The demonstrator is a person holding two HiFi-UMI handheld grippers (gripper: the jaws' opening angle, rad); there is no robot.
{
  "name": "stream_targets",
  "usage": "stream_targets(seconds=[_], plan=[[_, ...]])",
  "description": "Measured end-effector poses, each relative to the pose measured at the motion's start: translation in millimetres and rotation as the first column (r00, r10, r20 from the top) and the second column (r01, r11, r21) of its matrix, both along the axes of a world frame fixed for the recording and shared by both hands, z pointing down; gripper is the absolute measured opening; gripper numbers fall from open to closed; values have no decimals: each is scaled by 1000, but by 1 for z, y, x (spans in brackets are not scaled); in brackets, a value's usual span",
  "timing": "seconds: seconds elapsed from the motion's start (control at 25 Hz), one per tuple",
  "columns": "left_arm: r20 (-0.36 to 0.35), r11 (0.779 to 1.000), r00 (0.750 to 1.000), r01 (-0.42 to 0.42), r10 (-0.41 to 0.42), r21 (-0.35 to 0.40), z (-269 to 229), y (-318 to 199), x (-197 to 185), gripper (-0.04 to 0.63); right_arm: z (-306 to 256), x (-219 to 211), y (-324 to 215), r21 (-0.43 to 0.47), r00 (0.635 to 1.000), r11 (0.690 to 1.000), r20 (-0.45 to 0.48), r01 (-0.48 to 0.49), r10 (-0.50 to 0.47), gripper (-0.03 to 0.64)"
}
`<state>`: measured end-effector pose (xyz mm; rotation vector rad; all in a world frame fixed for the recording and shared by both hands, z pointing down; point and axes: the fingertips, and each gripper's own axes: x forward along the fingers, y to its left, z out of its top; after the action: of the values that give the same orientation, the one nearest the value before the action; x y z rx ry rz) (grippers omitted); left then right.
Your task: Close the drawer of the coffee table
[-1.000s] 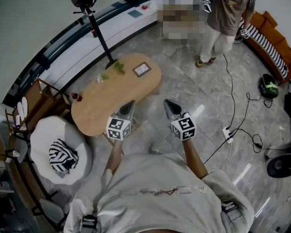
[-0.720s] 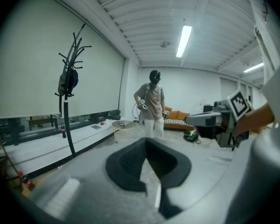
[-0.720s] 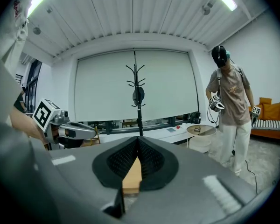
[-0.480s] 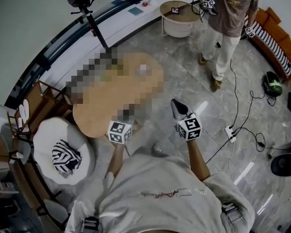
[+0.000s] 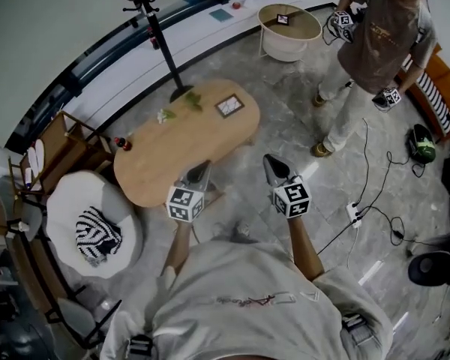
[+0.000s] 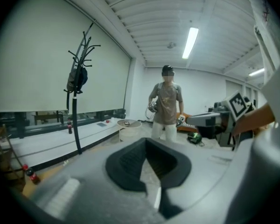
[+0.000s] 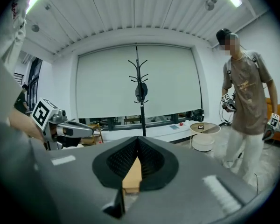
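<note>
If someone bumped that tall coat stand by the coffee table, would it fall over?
Probably tippy: the coat stand is a tall, thin pole on a small base. A dark bag hangs near its top, so it is likely top-heavy. The pole itself looks rigid, perhaps metal.

I have the coffee table (image 5: 172, 152) at about 11 o'clock from me. It is low, with a long oval top of light wood. It stands level, its length running from 8 o'clock to 2 o'clock. At the near rim, around 5 o'clock of the top, the drawer (image 5: 213, 198) shows as a tan wooden piece jutting out from underneath, open. How far it is out, I can't tell.
</note>
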<state>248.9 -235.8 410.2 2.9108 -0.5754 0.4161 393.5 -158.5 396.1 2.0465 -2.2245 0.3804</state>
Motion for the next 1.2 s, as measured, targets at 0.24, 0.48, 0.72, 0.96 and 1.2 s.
stream_targets(seconds=[0.24, 0.48, 0.72, 0.96, 1.2], plan=[[-7, 989, 989, 151, -151, 1, -1, -26, -79, -2, -1, -68, -46, 0, 989, 989, -7, 148, -148, 4], [-23, 939, 938, 345, -345, 3, -9, -50, -190, -2, -11, -166, -99, 6, 941, 941, -29, 339, -338, 5], [-40, 863, 863, 505, -504, 3, -6, -47, -293, -2, -12, -264, -124, 14, 868, 869, -50, 495, -493, 5], [-35, 795, 795, 606, -606, -5, -8, -39, -360, -2, -12, -329, -137, 5, 806, 806, -45, 592, -591, 5], [-3, 763, 763, 646, -646, -25, 3, -21, -371, -2, 2, -334, -126, -17, 783, 783, -13, 622, -622, 5]])
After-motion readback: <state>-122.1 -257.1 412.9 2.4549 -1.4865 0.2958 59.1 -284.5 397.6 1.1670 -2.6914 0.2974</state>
